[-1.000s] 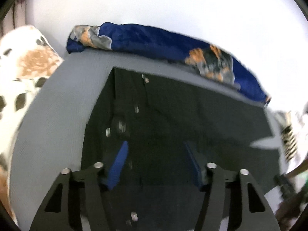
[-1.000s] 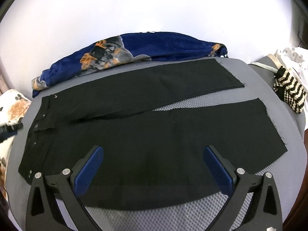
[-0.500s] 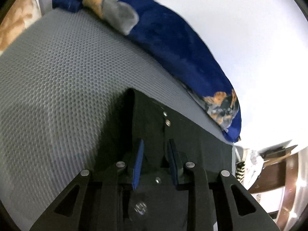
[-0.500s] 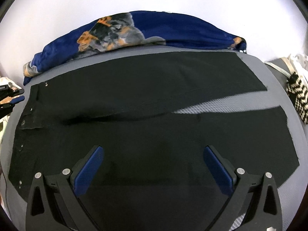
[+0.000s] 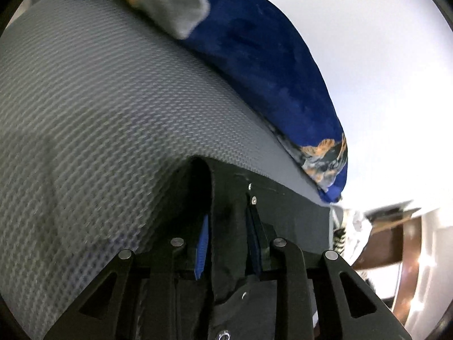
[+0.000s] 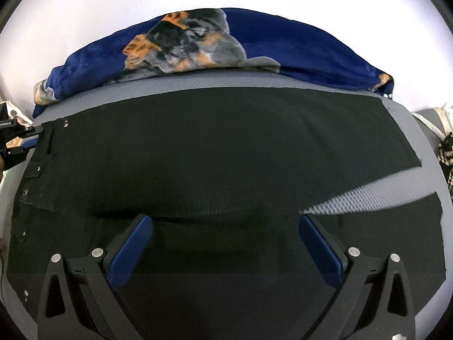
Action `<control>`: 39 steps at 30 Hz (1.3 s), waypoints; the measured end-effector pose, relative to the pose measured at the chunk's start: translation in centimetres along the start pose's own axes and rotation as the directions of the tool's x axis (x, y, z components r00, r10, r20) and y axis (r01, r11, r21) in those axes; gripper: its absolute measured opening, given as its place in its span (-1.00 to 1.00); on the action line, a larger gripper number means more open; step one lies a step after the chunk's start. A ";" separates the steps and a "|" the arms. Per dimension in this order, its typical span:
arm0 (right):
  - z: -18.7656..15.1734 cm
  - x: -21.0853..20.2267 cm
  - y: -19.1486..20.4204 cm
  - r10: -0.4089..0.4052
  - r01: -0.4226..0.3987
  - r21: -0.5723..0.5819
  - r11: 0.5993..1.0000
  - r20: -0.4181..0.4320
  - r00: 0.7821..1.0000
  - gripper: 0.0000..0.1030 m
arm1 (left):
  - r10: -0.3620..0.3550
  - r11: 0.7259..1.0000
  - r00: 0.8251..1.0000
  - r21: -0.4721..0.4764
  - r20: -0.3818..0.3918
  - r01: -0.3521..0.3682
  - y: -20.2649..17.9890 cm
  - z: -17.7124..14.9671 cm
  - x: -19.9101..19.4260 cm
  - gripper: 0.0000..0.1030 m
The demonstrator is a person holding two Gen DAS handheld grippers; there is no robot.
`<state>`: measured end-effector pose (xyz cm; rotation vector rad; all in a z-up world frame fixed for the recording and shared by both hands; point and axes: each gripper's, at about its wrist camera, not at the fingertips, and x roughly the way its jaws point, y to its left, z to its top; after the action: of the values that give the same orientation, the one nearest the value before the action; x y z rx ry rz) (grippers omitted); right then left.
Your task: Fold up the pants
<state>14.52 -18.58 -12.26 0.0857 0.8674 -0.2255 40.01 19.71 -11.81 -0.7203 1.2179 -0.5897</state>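
Black pants [image 6: 226, 147] lie spread flat on a grey mesh surface [image 6: 424, 141], waistband at the left, two legs running right with a gap between them. My left gripper [image 5: 229, 221] is shut on the far corner of the waistband [image 5: 226, 198], and a fold of black cloth stands up between its blue pads. The same gripper [image 6: 19, 141] shows at the left edge of the right wrist view. My right gripper [image 6: 225, 223] hovers open and wide over the middle of the pants, with nothing between its fingers.
A blue blanket with an orange and grey print [image 6: 297, 48] lies bunched along the far edge, against a white wall. A black-and-white striped item [image 6: 447, 153] sits at the right edge. Brown wooden furniture [image 5: 390, 240] shows past the surface's end.
My left gripper came down to the waistband's far corner and closed on it. My right gripper moved forward and lower over the pants, still open.
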 end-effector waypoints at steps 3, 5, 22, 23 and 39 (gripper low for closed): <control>0.8 0.9 0.0 0.016 -0.016 -0.016 1.000 0.000 1.000 1.00 | -0.013 1.000 1.000 0.005 -0.015 0.013 -0.4 0.7 1.0 -0.49; 1.6 1.6 0.0 0.042 -0.042 -0.033 0.999 0.001 0.999 1.00 | -0.022 1.000 1.000 -0.004 -0.017 0.022 -0.4 1.2 1.8 -0.49; 16.4 8.3 4.4 0.416 -0.432 -0.479 0.764 -0.145 0.898 1.00 | -0.132 0.973 0.977 0.212 0.165 0.095 -7.4 -2.3 -2.0 -0.81; 16.9 8.6 5.1 0.435 -0.464 -0.512 0.723 -0.185 0.881 1.00 | -0.143 0.960 0.974 0.263 0.176 0.094 -8.7 -3.3 -2.9 -0.82; 19.4 14.5 6.6 0.326 -0.696 -0.576 0.429 -0.619 0.714 -0.34 | -0.098 0.945 0.971 0.328 0.218 0.021 -11.1 -5.8 -5.6 -0.81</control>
<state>39.57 -17.71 -10.93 -0.4507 1.2679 0.8527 32.74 15.66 -0.93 -0.5311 0.8576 -0.7154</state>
